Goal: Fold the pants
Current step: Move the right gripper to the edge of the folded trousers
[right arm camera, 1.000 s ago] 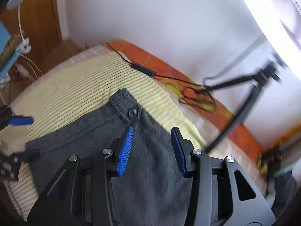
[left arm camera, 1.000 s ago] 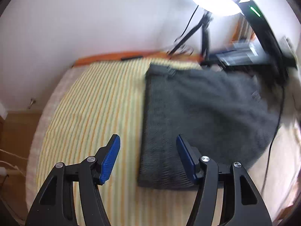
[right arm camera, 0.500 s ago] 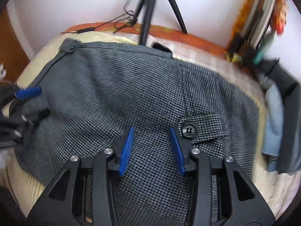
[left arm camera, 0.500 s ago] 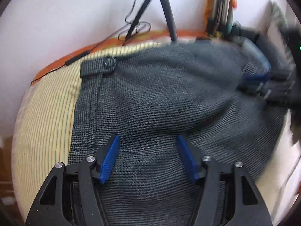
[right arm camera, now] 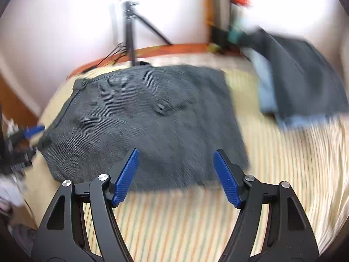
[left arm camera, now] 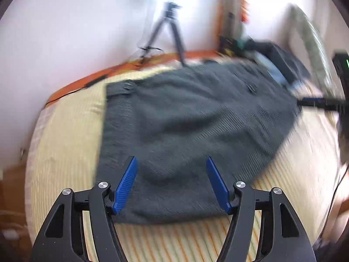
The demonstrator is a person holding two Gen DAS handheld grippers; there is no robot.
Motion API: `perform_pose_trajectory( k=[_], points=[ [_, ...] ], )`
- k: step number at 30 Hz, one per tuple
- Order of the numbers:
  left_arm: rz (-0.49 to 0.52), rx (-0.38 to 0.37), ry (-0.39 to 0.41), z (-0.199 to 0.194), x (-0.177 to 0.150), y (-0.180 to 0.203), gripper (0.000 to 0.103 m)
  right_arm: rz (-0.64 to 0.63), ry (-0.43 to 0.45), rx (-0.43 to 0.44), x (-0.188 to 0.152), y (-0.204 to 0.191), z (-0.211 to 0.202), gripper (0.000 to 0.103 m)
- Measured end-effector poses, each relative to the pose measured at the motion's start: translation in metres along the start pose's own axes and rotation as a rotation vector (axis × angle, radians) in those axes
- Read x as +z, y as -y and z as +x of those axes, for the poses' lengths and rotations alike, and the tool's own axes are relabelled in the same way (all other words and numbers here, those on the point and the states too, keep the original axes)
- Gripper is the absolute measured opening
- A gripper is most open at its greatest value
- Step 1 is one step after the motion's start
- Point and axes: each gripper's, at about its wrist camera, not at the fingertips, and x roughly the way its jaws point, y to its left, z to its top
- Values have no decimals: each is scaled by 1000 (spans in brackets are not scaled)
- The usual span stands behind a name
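Both your views are smeared by motion. Your left gripper (left arm camera: 170,183) hides the pants' (left arm camera: 185,126) near hem at 6 o'clock. The tripod (right arm camera: 130,28) at 12 o'clock is blurred, its top lost in glare. The folded clothes (right arm camera: 301,76) at 2 o'clock smear together.

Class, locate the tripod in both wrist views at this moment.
The tripod stands against the white wall at the bed's far edge, upper centre in the left wrist view and upper left in the right, just beyond the grey pants.
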Motion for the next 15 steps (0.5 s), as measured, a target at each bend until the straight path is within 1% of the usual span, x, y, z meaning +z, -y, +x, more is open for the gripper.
perform_pose_trajectory(
  k=[2, 4, 5, 6, 8, 10, 12, 14, 15],
  points=[
    [66, 26, -32, 13, -9, 12, 65, 110, -14, 51, -12, 22, -2, 76],
    [58, 22, -86, 31, -19, 11, 66, 190, -28, 73, -18, 40, 1, 79],
    [40, 16, -64, 31, -20, 8, 68, 227, -37, 77, -21, 48, 4, 79],
    [31, 11, -64, 31, -20, 6, 68, 265, -40, 95, -23, 55, 7, 79],
    [33, 22, -67, 27, -17, 5, 68, 315, -36, 144, -25, 63, 14, 79],
    [6, 22, -54, 21, -9, 5, 67, 347, -32, 170, -22, 67, 22, 79],
    [-34, 11, -14, 12, 4, 4, 67, 350, -36, 178, -18, 64, 32, 79],
    [-49, 27, 31, 9, 19, 6, 67, 361, -35, 168, -16, 61, 39, 79],
    [-52, 48, 52, 10, 29, 9, 67, 366, -25, 162, -15, 59, 41, 79]
  ],
)
